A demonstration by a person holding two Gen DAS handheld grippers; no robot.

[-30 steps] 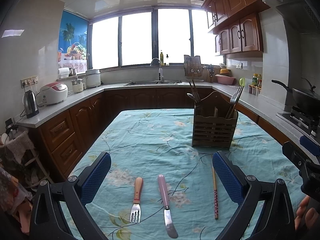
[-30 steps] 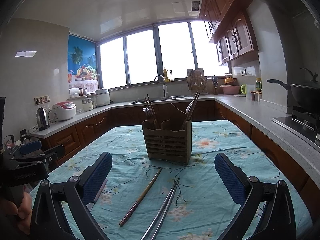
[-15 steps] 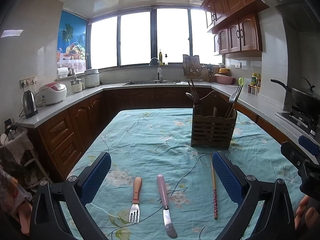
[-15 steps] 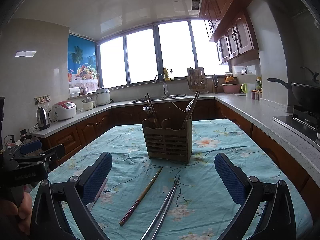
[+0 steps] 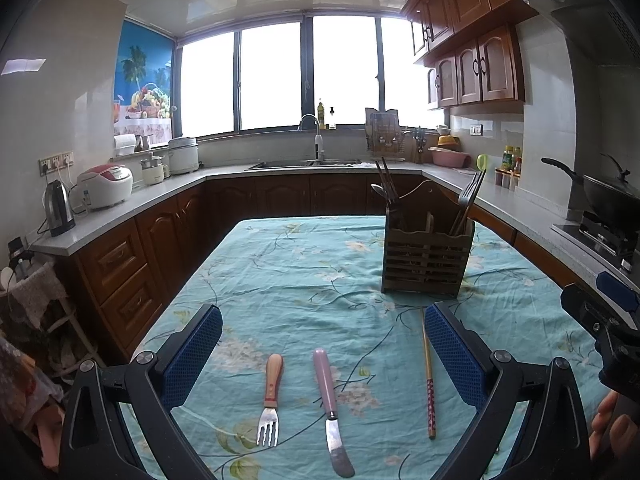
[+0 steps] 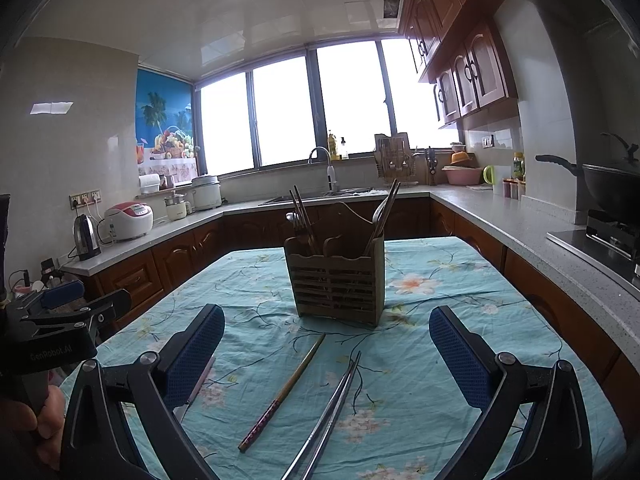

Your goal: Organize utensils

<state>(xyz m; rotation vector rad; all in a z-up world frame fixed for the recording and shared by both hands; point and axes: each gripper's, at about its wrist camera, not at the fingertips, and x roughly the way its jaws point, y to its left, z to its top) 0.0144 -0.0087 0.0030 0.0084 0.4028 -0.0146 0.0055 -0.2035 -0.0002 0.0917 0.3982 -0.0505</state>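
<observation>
**Spotter:** What's your plan from here?

**Me:** I'm holding both tools above the tablecloth point(image 5: 304, 264), each with its jaws spread wide and nothing in them. I judge the first pick is still ahead. On the left gripper point(image 5: 322, 356) I'd go for the fork point(image 5: 272, 396): come down over its wooden handle, close across the narrow width, then lift it level before tipping it tines-up into the wooden utensil caddy point(image 5: 426, 260).

**Spotter:** Where does it lie relative to your jaws?

**Me:** Between them, left of centre, handle pointing away from me. The pink-handled butter knife point(image 5: 330, 400) lies just beside it to the right, so I'd keep the closing pads clear of that. A patterned chopstick point(image 5: 429, 384) lies near my right pad.

**Spotter:** And the other side?

**Me:** The right gripper point(image 6: 326, 354) frames that same chopstick and a pair of metal chopsticks point(image 6: 332, 412), both angled toward the caddy, which stands upright beyond them, well apart from my fingers, already holding some utensils.
</observation>
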